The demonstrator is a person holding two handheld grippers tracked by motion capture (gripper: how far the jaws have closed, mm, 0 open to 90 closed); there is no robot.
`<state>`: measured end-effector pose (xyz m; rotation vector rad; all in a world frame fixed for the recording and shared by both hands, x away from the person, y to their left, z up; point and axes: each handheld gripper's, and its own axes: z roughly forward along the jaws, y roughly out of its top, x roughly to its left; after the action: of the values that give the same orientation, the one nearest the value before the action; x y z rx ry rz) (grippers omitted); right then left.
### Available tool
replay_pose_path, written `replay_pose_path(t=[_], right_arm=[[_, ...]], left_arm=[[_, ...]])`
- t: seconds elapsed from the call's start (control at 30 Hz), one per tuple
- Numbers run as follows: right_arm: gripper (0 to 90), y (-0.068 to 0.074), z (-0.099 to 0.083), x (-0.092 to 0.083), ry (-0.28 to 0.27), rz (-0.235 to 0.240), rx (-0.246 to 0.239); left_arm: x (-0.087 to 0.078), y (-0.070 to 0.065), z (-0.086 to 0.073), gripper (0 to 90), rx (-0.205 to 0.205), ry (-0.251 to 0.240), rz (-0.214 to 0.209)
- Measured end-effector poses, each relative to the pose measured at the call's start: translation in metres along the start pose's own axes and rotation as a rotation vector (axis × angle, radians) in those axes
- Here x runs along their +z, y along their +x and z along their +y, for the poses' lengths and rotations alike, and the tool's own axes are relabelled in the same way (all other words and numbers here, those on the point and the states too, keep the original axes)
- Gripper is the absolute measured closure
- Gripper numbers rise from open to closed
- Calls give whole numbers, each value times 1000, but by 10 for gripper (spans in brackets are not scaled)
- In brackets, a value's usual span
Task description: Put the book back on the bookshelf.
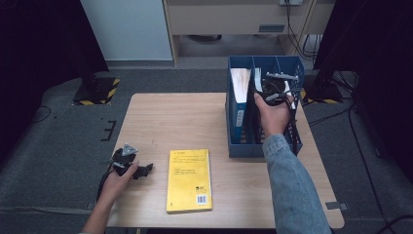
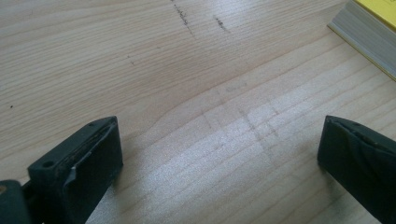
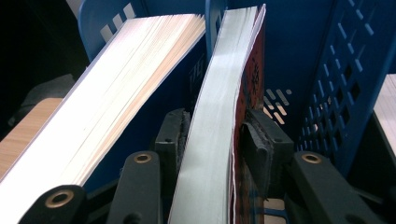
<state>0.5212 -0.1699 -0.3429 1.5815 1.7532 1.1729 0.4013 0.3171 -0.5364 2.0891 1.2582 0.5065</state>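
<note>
High view has the right tool [image 1: 274,90] reaching into the middle compartment of a blue file rack [image 1: 291,68] at the far right of the desk [image 1: 160,122], the hand and a denim sleeve [image 1: 292,185] coming up from the bottom edge. Right gripper view looks along its black jaws, which stand on either side of a red-covered book [image 3: 219,140] that stands upright on its edge in that compartment, page edges facing the camera. The pads lie right against the book's two faces; whether they press on it or have just let go cannot be told. A second book with a blue cover [image 3: 102,107] leans in the next compartment, beyond the divider. The left tool [image 1: 130,165] rests on the near left part of the desk, and the left gripper view shows its jaws wide apart over bare wood. A yellow book [image 1: 189,179] lies flat on the desk just beside it, toward the middle.
</note>
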Motion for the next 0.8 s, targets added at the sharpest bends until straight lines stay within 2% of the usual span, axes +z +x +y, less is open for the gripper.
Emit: replay_pose_path(t=[0.43, 0.67, 0.8], right_arm=[[562, -6, -1, -4, -1, 18, 12], [537, -8, -3, -11, 5, 42, 33], [522, -6, -3, -16, -1, 48, 24]], left_arm=[[0, 0, 0, 0, 1, 0, -1], [1, 0, 0, 0, 2, -1, 0], [1, -1, 0, 0, 0, -2, 0]])
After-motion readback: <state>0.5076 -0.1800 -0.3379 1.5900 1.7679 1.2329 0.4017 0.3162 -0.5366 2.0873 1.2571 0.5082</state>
